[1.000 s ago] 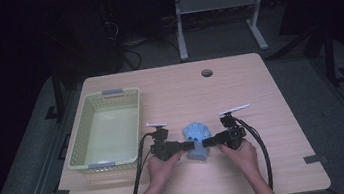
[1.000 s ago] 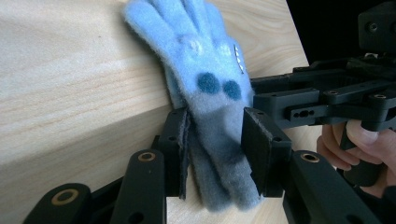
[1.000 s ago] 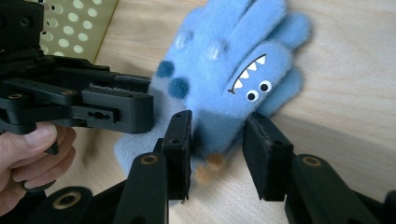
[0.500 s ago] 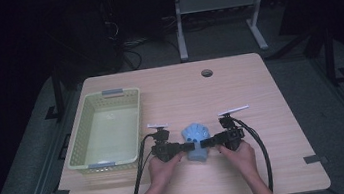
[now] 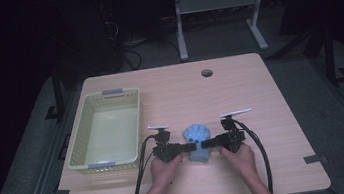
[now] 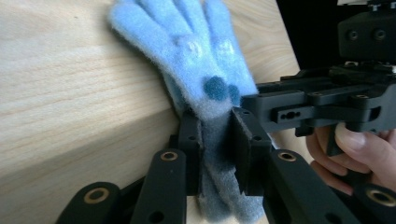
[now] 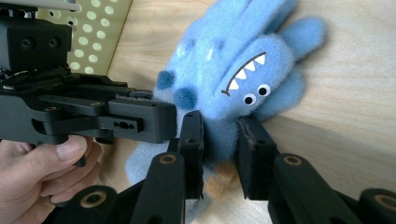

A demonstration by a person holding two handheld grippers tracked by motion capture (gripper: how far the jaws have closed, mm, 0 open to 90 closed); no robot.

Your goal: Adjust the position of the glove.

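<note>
Left gripper (image 6: 217, 140) and right gripper (image 7: 219, 140) both clamp the blue glove (image 5: 197, 136); right gripper view shows its shark face.

A pale green plastic basket (image 5: 105, 130) with perforated walls sits on the left part of the wooden bench (image 5: 241, 98), its inside bare. A small dark round hole (image 5: 206, 72) marks the bench top near the far edge. Beyond the bench, a grey metal stand (image 5: 214, 10) rises from the dark floor, with black cables (image 5: 128, 45) lying near it.
</note>
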